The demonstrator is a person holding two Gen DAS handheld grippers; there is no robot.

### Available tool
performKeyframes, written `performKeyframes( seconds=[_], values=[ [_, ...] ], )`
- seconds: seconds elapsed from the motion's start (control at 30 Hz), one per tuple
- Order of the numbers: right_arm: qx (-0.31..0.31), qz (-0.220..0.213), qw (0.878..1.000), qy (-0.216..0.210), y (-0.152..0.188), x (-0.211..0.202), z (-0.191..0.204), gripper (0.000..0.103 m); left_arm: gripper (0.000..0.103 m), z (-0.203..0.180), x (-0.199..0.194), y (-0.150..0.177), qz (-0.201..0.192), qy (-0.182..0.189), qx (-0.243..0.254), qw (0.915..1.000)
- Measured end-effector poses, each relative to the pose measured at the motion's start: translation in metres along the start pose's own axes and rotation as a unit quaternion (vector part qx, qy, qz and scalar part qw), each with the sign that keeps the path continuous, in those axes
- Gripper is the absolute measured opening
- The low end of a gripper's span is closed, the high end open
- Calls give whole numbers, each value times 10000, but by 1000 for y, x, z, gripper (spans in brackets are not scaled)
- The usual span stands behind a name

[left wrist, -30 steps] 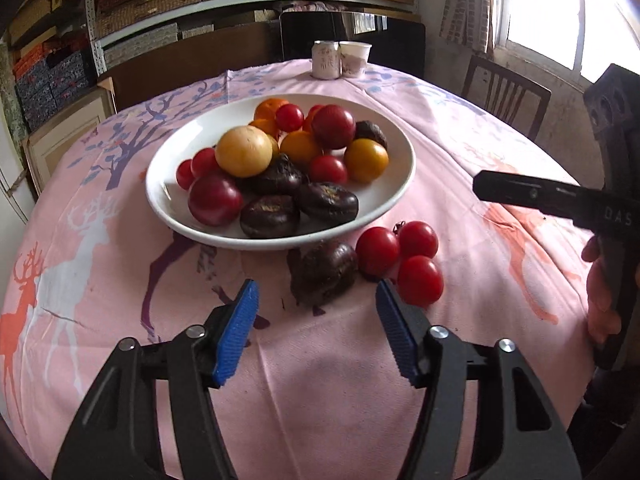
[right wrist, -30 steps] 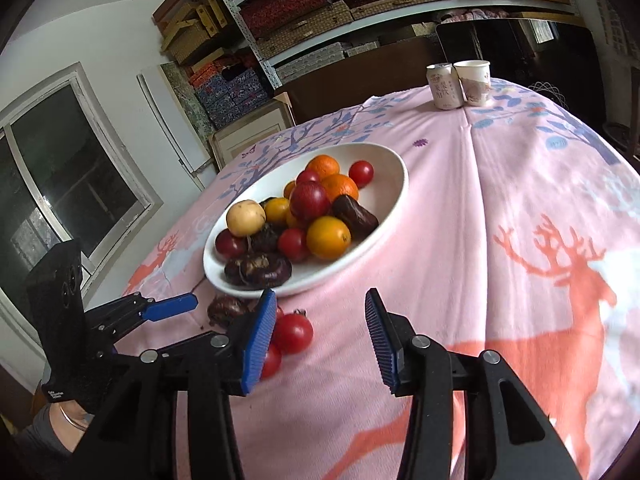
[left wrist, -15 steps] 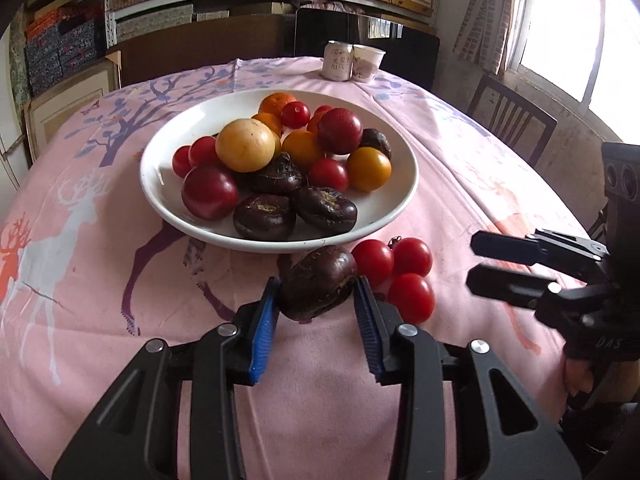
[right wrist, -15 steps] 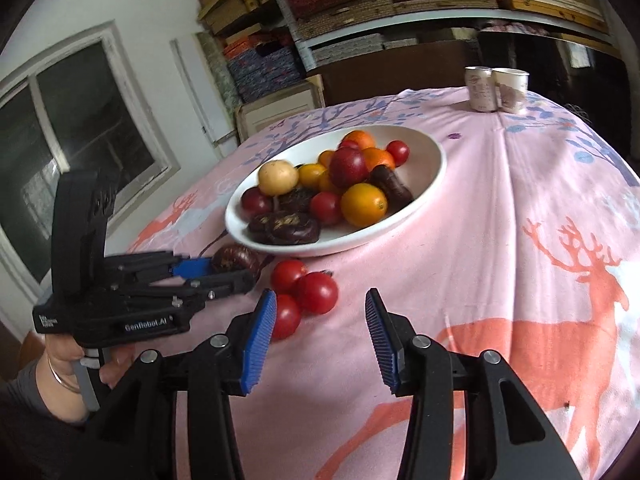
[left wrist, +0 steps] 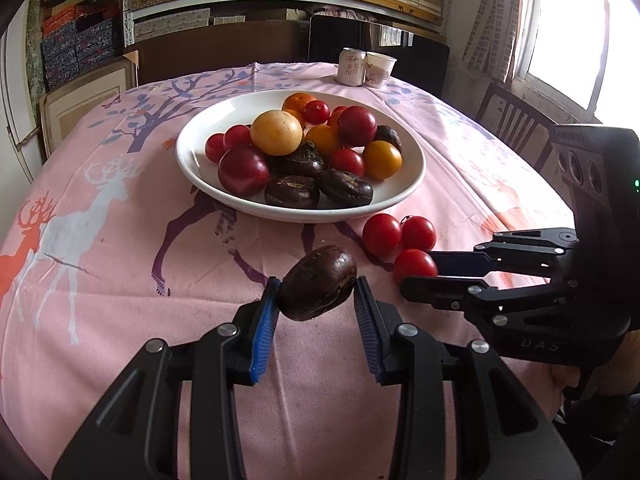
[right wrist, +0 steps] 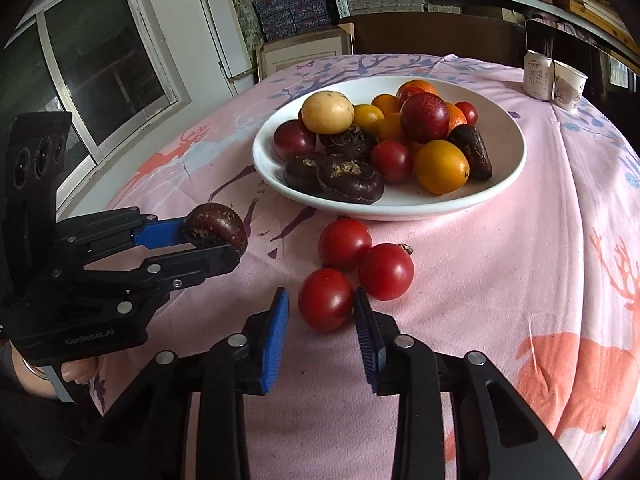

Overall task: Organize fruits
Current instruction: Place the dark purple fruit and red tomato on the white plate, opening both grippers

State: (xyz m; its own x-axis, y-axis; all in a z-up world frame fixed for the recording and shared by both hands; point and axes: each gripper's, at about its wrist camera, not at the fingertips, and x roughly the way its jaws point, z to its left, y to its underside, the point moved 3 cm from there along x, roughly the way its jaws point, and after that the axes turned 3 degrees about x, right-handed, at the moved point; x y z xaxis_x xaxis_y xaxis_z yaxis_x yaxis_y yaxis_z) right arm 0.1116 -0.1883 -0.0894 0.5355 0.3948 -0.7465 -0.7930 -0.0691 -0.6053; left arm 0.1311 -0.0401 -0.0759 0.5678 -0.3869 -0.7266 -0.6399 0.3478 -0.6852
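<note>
A white plate point(left wrist: 200, 168) point(right wrist: 504, 184) on the pink tablecloth holds several red, yellow, orange and dark brown fruits. My left gripper point(left wrist: 316, 300) point(right wrist: 224, 240) is shut on a dark brown fruit point(left wrist: 318, 282) point(right wrist: 214, 226) and holds it above the cloth, in front of the plate. Three red tomatoes lie on the cloth by the plate's near rim. My right gripper point(right wrist: 320, 308) point(left wrist: 416, 276) is open, its blue pads on either side of the nearest tomato point(right wrist: 325, 299) point(left wrist: 414, 265). The other two tomatoes point(right wrist: 386, 271) point(left wrist: 418, 233) lie just behind it.
A can point(left wrist: 351, 66) point(right wrist: 538, 74) and a paper cup point(left wrist: 380, 69) point(right wrist: 570, 84) stand at the table's far edge. A wooden chair point(left wrist: 512, 124) stands at the right. Shelves with boxes line the back wall. The table edge curves close at left and front.
My left gripper closed on the dark brown fruit and lifted it off the cloth. My right gripper moved in towards the tomatoes and now straddles the nearest one.
</note>
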Motion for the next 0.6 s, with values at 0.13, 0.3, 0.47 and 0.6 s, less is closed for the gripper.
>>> performKeyframes(
  seconds=[0.13,0.3,0.47,0.6],
  values=[
    [107,-133,9998,-95,1,-4,-3,27,37,4,0,2,-25,40,-98,9999],
    [223,-529,9967,-579,4,-26,-6,27,37,9,-15,-3,-280,172,-216,9992],
    [436,-809,9942,-566,-32,-45,-21,27,37,18,-24,-36,-516,65,-166,9985],
    [527,-977,9930,-392,-87,-48,-34,27,37,25,-15,-82,-650,-52,-39,9979]
  ],
)
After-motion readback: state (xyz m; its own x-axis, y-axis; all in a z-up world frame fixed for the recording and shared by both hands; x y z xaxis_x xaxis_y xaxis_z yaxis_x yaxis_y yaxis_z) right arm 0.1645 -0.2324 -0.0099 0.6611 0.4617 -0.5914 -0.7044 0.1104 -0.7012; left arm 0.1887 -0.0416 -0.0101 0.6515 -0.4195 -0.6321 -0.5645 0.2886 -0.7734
